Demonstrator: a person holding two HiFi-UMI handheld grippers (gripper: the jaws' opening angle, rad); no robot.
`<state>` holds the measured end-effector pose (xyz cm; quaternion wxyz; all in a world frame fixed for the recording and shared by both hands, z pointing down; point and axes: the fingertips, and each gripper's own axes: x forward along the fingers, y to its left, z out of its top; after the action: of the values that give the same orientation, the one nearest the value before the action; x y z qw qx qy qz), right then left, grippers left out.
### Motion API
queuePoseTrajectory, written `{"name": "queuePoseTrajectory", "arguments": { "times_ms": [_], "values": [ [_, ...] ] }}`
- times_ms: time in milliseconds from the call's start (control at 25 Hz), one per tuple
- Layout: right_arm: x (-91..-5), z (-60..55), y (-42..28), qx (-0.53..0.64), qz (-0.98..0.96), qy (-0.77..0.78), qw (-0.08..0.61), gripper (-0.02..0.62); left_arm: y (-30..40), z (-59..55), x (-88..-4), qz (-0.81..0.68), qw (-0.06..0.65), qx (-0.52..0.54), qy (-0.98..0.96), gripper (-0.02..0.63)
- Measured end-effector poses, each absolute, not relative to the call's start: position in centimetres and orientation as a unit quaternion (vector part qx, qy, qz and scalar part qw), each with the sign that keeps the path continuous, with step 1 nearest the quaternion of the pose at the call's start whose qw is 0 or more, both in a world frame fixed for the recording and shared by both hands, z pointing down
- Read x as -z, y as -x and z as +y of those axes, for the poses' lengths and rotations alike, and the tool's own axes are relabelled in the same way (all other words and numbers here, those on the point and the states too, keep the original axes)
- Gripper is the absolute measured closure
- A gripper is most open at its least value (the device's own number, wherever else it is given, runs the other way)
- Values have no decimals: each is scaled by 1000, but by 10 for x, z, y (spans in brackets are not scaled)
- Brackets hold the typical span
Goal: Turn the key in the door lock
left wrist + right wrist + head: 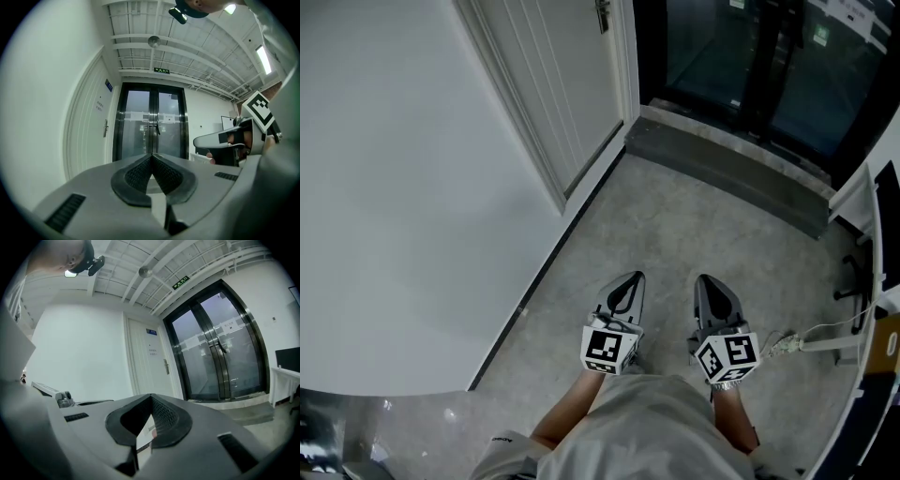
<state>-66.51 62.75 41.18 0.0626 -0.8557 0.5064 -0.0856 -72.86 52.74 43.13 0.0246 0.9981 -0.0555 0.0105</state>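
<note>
Pointing level: left claw [632, 278], right claw [706, 279]

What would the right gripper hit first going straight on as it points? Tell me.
Nothing close. Ahead of the right gripper the way looks free up to the white door beside the glass doors, probably; depth is unclear.

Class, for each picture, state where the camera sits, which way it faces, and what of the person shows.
Head view: on the head, steeply down at the grey floor; forearms, left gripper and right gripper show.
Left gripper view: on the left gripper, level, toward the dark glass double doors; its shut jaws and the right gripper show.
Right gripper view: on the right gripper, toward the white panelled door; its shut jaws show.
Shared: both gripper views show both doors.
</note>
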Motion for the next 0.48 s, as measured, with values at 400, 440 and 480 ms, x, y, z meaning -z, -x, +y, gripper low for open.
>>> {"name": "queuePoseTrajectory", "arguments": {
  "times_ms": [400,440,480],
  "values": [
    [-421,589,630,92,479,870,70,603,691,478,-448,-34,31,-35,-998,597],
    [-422,587,624,92,477,871,71,603,685,476,-448,-31,30,-33,-999,597],
    [-423,585,619,93,475,872,72,603,679,475,-446,-30,29,-29,-999,597]
  ]
}}
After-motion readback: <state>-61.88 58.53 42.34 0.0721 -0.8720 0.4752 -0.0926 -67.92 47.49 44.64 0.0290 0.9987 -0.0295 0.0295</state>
